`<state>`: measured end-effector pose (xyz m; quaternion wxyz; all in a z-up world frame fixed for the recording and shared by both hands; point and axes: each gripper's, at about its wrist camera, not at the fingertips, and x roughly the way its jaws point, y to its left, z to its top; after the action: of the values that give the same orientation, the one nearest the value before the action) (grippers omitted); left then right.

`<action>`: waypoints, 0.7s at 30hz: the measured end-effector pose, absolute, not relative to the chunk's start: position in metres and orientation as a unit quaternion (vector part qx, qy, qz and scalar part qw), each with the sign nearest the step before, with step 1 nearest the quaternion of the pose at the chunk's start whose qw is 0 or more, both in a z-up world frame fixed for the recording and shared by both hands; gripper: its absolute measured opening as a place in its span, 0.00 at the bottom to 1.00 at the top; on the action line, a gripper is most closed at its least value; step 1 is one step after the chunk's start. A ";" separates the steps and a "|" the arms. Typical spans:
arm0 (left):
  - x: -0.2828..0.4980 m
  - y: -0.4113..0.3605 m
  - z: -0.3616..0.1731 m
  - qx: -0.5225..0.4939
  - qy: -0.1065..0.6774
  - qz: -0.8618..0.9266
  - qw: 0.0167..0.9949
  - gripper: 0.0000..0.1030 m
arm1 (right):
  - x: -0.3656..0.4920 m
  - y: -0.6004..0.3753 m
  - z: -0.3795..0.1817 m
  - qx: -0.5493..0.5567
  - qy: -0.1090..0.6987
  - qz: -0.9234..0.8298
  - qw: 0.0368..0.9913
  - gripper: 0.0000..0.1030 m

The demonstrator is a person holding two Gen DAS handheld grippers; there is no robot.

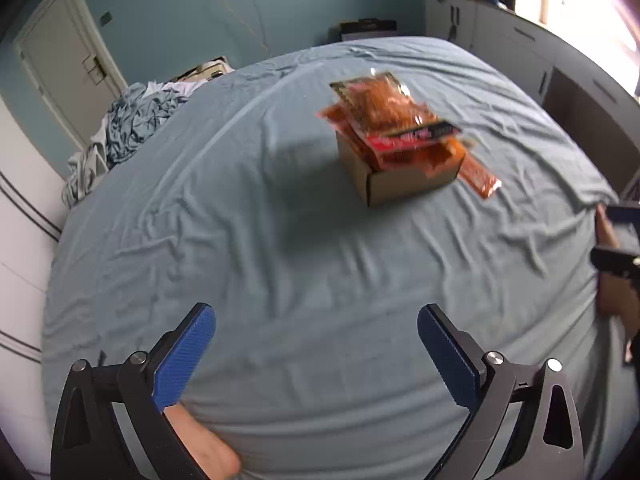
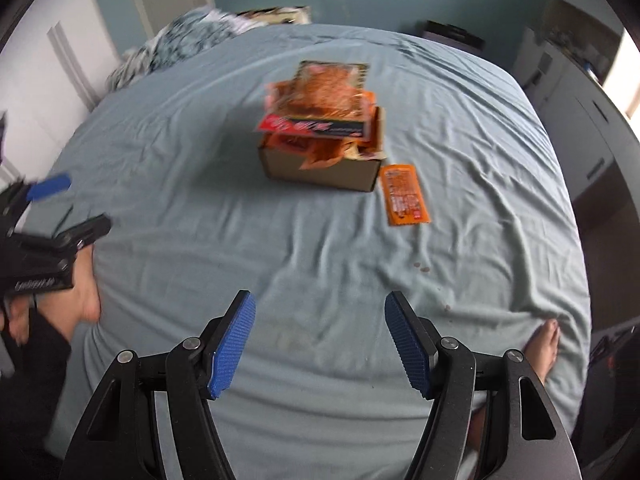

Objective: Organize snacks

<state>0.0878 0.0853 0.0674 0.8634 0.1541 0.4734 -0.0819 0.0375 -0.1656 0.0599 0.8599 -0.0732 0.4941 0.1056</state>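
A small cardboard box (image 1: pixel 404 178) (image 2: pixel 320 170) stands on the grey-blue bed sheet (image 1: pixel 280 260) (image 2: pixel 248 220), piled over its rim with orange and red snack packets (image 1: pixel 394 116) (image 2: pixel 324 100). One orange packet (image 2: pixel 405 194) (image 1: pixel 478 176) lies flat on the sheet beside the box's right side. My left gripper (image 1: pixel 316 316) hovers well short of the box, jaws wide apart with nothing between them. My right gripper (image 2: pixel 320 304) also hangs short of the box, open and holding nothing. The left gripper (image 2: pixel 60 208) shows at the left edge of the right wrist view.
Rumpled bedding (image 1: pixel 132 120) is heaped at the far left corner of the bed. Grey cabinets (image 1: pixel 540 60) line the right wall, and a door (image 1: pixel 64 60) is at the far left. A person's bare foot (image 2: pixel 546 344) rests at the bed's near right edge.
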 end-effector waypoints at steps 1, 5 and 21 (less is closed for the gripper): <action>0.085 0.086 0.061 0.171 0.474 -0.079 0.860 1.00 | 0.032 -0.165 0.058 -0.088 0.486 0.090 0.865 0.65; 0.081 0.082 0.043 0.218 0.472 -0.072 0.851 1.00 | 0.018 -0.169 0.049 -0.123 0.431 0.073 0.891 0.65; 0.070 0.057 0.039 0.260 0.389 -0.120 0.876 1.00 | 0.038 -0.189 -0.004 -0.080 0.470 0.036 0.878 0.65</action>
<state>0.0700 0.0568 0.0388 0.8760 0.2596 0.3886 -0.1197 0.0381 -0.1893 -0.0036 0.8784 -0.0801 0.4698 0.0365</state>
